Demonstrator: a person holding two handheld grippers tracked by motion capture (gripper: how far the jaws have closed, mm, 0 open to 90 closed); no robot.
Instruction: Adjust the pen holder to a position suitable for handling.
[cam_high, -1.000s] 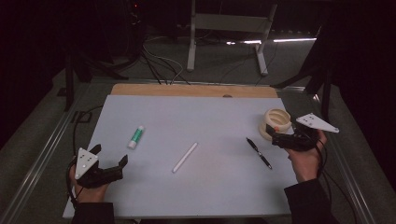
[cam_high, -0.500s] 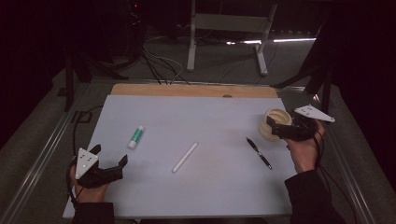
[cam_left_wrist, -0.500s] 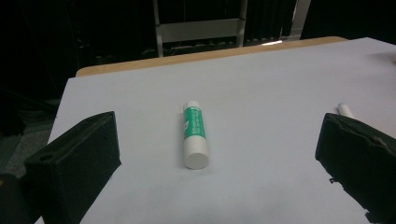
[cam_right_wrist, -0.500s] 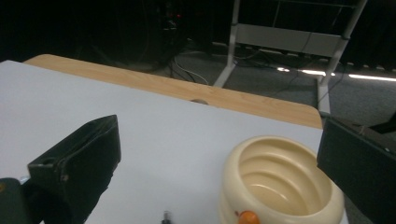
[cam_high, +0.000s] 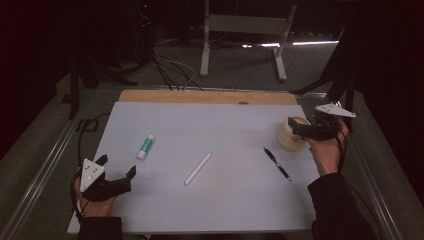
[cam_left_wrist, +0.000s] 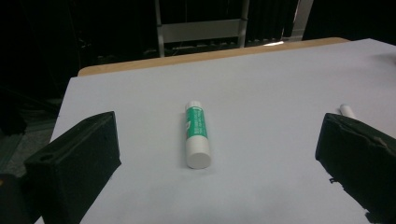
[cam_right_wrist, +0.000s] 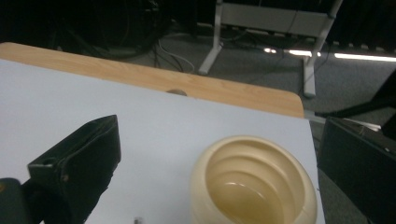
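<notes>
Jaws of the right gripper (cam_high: 300, 131) stand wide apart around the cream ribbed cup (cam_high: 290, 134), which sits upright near the right edge of the bench (cam_high: 230, 125). In the right gripper view the cup (cam_right_wrist: 254, 184) lies between the two black jaws, closer to the right one, and neither jaw clearly touches its wall, so nothing is held. The step in hand looks like closing on the cup to pick it up. To do that well, centre the cup between the jaws first, so both pads meet the wall together and do not push it sideways toward the bench edge. Seat the jaws below the rim, on the ribbed body, where the grip is less likely to slip, and squeeze gently, since a thin wall may flex. Lift straight up to clear the black pen (cam_high: 277, 163) lying just beside it.

The left gripper (cam_high: 116, 175) rests released at the near left of the bench, holding nothing, with the green glue stick (cam_left_wrist: 197, 134) lying ahead between its open jaws and well apart from them. A white stick (cam_high: 198, 168) lies mid-bench, out of the way
</notes>
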